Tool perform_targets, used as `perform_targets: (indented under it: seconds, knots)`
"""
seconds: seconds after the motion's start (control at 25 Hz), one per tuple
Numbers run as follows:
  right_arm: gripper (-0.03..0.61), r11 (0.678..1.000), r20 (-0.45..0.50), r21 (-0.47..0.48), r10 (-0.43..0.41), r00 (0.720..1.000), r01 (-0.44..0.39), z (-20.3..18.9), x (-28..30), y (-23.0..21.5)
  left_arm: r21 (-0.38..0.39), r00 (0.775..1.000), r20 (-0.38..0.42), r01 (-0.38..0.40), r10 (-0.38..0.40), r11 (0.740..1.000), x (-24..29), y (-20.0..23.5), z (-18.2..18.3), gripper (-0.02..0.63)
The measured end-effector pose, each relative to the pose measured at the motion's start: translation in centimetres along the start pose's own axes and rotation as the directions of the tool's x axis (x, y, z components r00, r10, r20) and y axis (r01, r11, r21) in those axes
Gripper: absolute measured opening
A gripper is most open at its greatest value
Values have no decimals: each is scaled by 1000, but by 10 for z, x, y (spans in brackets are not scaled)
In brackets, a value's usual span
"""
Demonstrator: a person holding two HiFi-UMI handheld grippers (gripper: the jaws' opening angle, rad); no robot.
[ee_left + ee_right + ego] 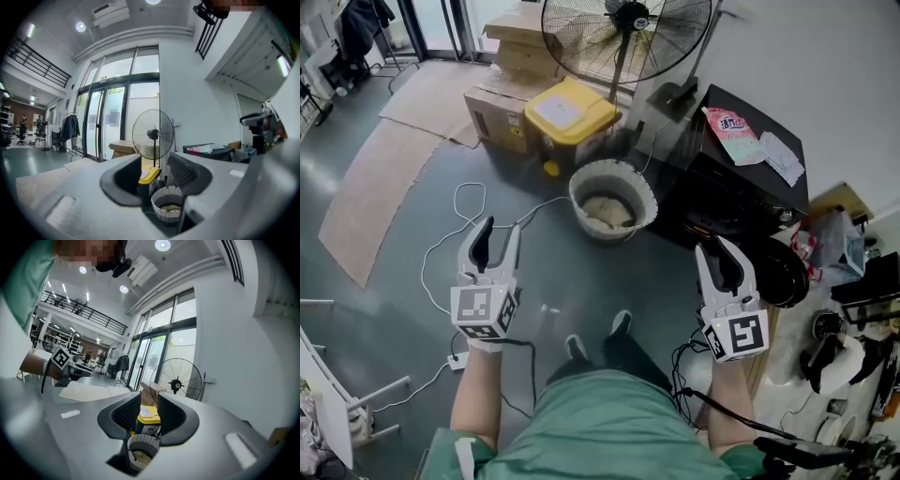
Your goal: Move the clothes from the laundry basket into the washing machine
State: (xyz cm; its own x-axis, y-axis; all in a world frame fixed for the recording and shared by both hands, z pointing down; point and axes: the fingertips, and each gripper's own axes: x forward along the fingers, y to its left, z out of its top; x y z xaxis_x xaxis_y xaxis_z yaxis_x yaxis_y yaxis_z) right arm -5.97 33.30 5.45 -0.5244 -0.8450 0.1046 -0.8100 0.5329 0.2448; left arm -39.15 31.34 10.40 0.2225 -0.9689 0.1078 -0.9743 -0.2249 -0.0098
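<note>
No legible txt; pink packet (733,131) print maybe chars, too blurry.

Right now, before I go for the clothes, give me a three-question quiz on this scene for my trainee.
1. True or false: the laundry basket is empty.
2. Whose tongs stand wider apart? A: left gripper. B: right gripper.
3. Fill in: the bin beyond the basket has a ____ lid.
Key: 1 false, clothes lie in it; 2 A; 3 yellow.
</note>
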Motion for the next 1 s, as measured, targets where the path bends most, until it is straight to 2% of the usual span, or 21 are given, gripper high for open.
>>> perform_targets:
  seconds: [0.32,0.56,1.0]
  knots:
    - [95,994,-9,109,0,1000,1,-30,32,-36,13,999,-35,6,-5,1000,40,-11,-2,192]
    - [94,993,2,119,9,1000,-9,-51,75,-85,37,998,-65,-2,4,999,94,-26,4,192]
    - [94,977,10,178,116,993,-116,-92,149,-162,40,989,-139,-51,57,998,189,-61,0,192]
